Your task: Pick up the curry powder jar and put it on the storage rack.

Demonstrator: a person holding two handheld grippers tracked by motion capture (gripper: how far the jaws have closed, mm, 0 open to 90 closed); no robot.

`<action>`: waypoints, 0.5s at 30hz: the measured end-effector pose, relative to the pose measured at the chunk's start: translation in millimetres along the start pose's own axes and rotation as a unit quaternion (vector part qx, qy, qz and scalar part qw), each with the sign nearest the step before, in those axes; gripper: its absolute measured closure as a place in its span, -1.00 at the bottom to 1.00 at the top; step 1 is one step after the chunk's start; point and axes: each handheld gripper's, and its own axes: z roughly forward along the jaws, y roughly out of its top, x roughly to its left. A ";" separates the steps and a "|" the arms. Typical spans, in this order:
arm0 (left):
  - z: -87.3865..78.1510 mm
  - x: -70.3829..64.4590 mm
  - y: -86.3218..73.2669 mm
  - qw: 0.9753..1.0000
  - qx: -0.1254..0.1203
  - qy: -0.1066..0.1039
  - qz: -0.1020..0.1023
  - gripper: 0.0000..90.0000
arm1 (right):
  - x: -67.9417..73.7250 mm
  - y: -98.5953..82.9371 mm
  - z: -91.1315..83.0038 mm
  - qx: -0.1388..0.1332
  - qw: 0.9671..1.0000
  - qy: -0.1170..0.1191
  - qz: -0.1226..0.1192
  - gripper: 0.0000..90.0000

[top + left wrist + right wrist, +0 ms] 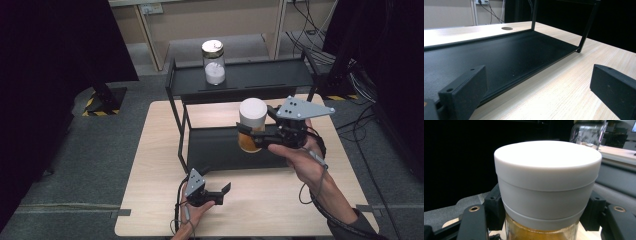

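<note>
My right gripper (250,135) is shut on a glass jar with a white lid (252,114) and amber contents, held above the lower shelf (215,147) of a black two-level rack. In the right gripper view the white-lidded jar (547,185) sits between the two black jaws, which press on its sides just under the lid. My left gripper (222,192) rests open near the table's front edge with nothing between its fingers (466,92). A second jar with a gold lid (213,62) and white powder stands on the rack's top shelf (260,75).
The light wooden table (160,175) holds the black rack, whose thin front post (177,130) rises at the left. In the left gripper view the lower shelf (499,57) lies just ahead. Cables and stand bases lie on the floor beyond.
</note>
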 end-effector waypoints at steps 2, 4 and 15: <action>0.0 -0.2 -0.1 1.000 0.000 0.000 0.000 -0.98 | -0.8 7.1 1.2 0.000 1.000 -0.005 -0.004 -0.21; 0.0 -0.3 0.0 1.000 -0.001 -0.002 0.002 -0.98 | -1.6 10.1 1.9 -0.001 1.000 -0.006 -0.005 -0.21; -0.1 -0.2 0.0 1.000 0.000 -0.003 0.001 -0.98 | -12.7 46.4 10.6 -0.006 1.000 -0.030 0.001 -0.21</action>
